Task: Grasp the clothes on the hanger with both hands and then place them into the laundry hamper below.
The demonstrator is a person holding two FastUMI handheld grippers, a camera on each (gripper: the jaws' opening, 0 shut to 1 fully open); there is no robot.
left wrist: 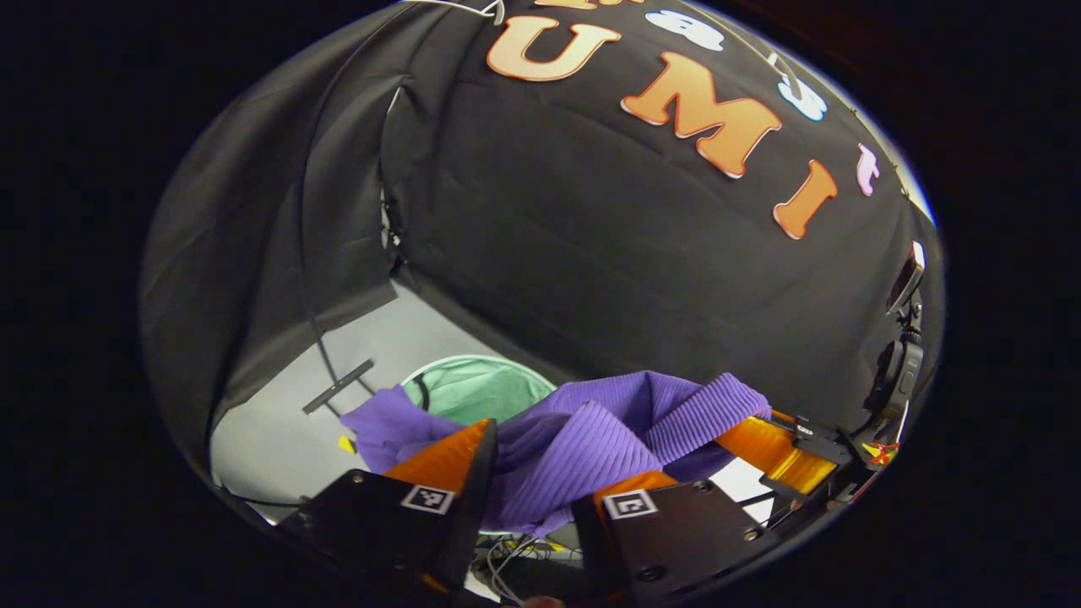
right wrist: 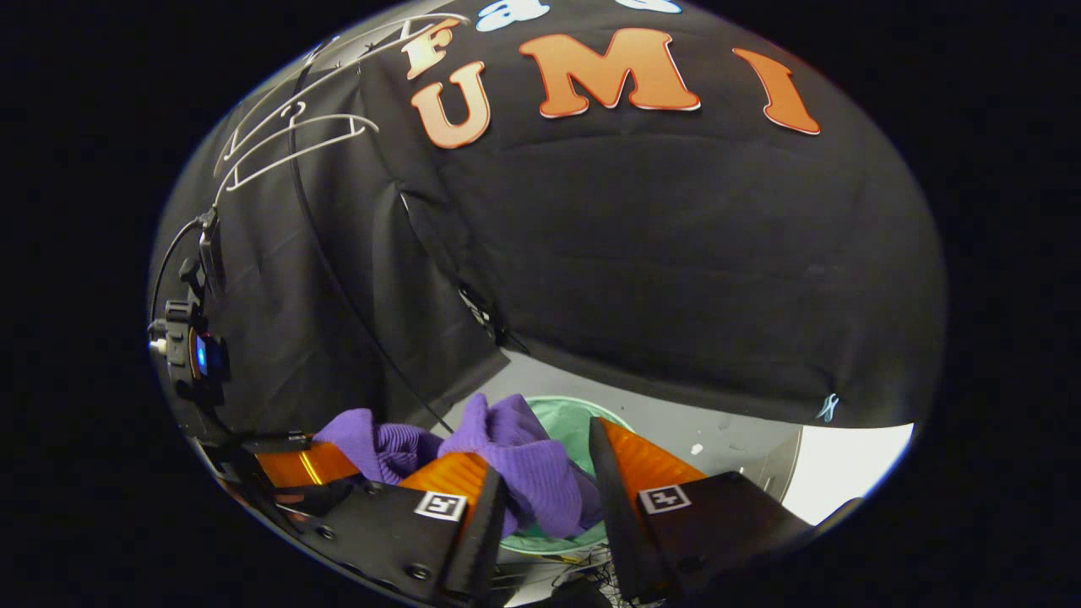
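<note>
Purple sweater point(left wrist: 591, 439) bunched between both claws, near above green hamper point(left wrist: 477, 388). Left claw point(left wrist: 534, 477) clamped on cloth; right claw point(right wrist: 549, 485) apart, cloth against one finger only. Risk: loose trailing end catching the rim.

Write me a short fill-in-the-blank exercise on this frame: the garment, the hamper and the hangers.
1. The ribbed garment between the left gripper fingers is ____ in colour.
2. The laundry hamper beyond the right gripper has a pale ____ lining.
3. The white hangers at the upper left of the right gripper view carry ____ clothes.
4. The garment hangs ____ the hamper's opening.

Missing words: purple; green; no; above
</note>
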